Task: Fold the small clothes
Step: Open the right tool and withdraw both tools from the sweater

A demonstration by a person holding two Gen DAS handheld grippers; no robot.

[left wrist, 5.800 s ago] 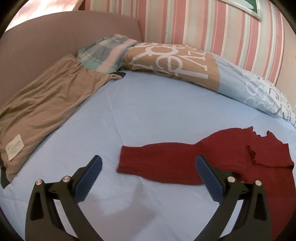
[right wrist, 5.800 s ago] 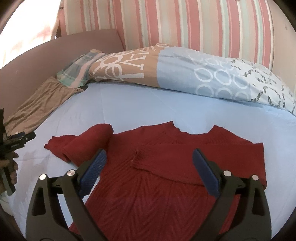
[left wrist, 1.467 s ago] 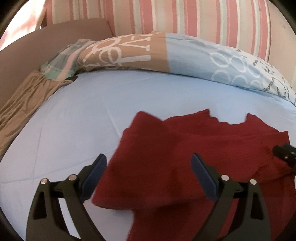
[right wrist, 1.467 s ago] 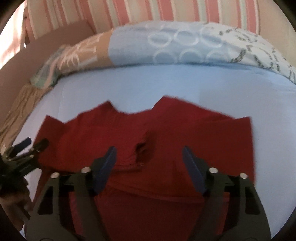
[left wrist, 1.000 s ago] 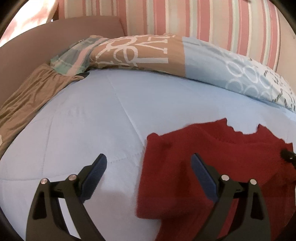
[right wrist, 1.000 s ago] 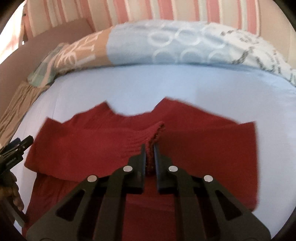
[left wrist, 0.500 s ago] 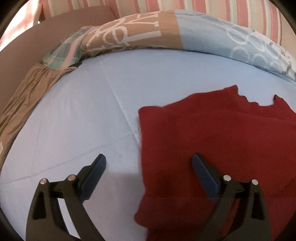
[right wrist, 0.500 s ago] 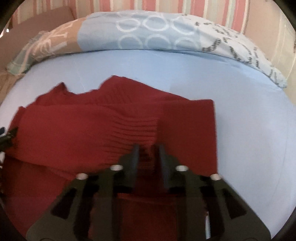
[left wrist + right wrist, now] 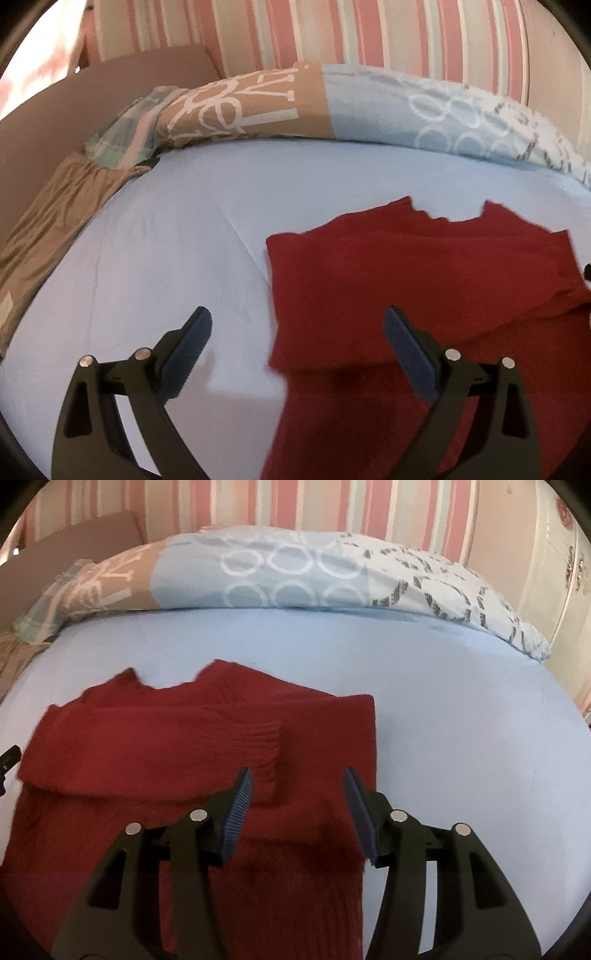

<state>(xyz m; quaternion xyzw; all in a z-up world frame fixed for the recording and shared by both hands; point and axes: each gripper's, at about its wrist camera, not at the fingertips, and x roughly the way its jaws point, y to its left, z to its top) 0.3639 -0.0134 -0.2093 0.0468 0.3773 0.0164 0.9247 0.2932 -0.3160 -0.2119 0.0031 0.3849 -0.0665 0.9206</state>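
Observation:
A dark red knit sweater (image 9: 424,280) lies flat on the light blue bed sheet (image 9: 166,258), with both sleeves folded across its chest. In the right wrist view the sweater (image 9: 147,760) shows a ribbed cuff (image 9: 264,755) lying on its middle. My left gripper (image 9: 297,343) is open and empty, over the sweater's left edge. My right gripper (image 9: 297,801) is open and empty, just above the sweater's right half, near the cuff. A tip of the left gripper shows at the left edge of the right wrist view.
A long patterned pillow (image 9: 332,107) in tan, blue and white lies along the back of the bed under a striped wall (image 9: 332,33). A brown cloth (image 9: 55,206) lies at the left by the brown headboard (image 9: 92,103). Bare sheet (image 9: 480,738) lies right of the sweater.
My right gripper was shut on the sleeve cuff, carried it over the chest, then opened and let it go. My left gripper stayed open and drew back toward the sweater's left edge.

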